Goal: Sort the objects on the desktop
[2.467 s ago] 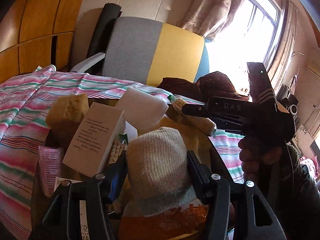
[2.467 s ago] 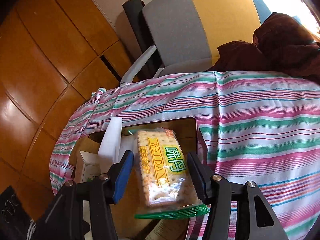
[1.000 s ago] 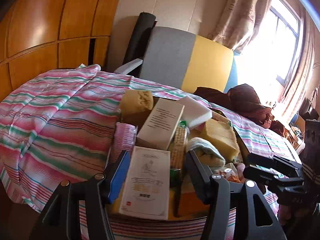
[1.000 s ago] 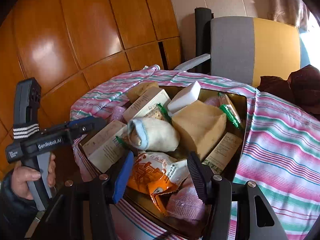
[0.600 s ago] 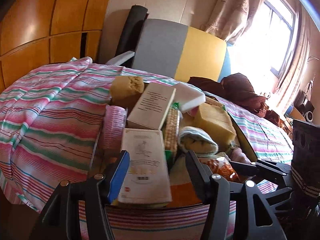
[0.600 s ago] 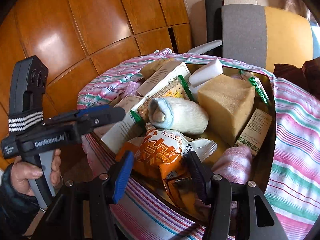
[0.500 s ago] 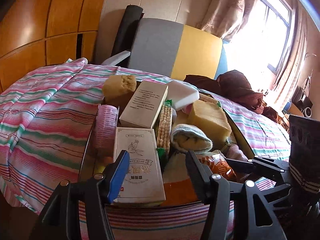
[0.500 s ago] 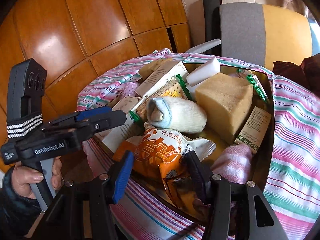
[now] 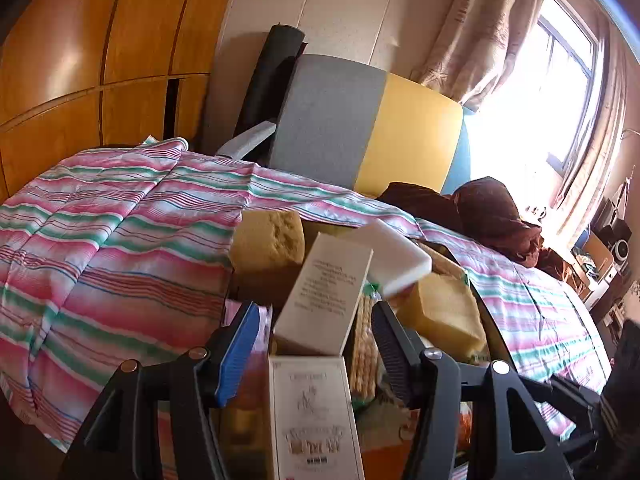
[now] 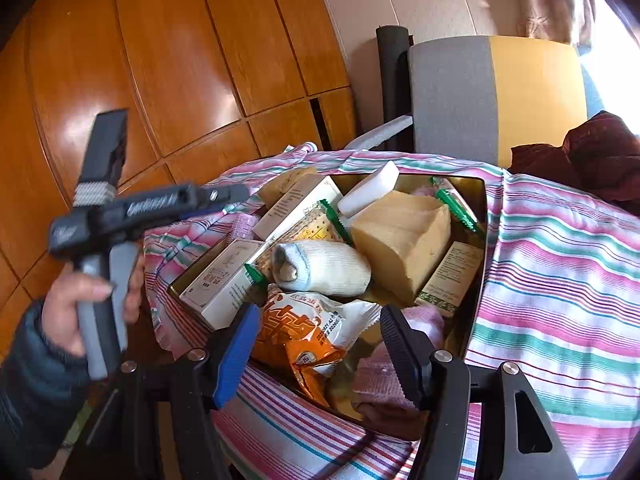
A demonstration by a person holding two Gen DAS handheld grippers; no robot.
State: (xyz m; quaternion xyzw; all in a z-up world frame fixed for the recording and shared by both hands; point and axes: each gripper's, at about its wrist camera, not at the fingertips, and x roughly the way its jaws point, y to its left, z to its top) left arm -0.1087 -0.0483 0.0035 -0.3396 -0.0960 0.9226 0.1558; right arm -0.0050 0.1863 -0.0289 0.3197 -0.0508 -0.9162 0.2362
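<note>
Jaws wide on both my grippers, left (image 9: 314, 344) and right (image 10: 320, 344), gripping nothing. Sock (image 10: 322, 267), sponge (image 10: 402, 236), boxes and snack bag (image 10: 308, 332) sit heaped in the tray (image 10: 478, 240). Any pick here wants one top item, squarely between my jaws.

My left hand-held gripper (image 9: 316, 344) gapes over a white carton (image 9: 312, 416). Behind that carton leans a cream box (image 9: 326, 296); beyond it, a yellow sponge (image 9: 269, 242) and white foam block (image 9: 396, 262).

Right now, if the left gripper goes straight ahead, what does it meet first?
Probably the tilted white box, directly ahead of the open left gripper; the lower box already lies between its fingers. Depth is unclear.
</note>
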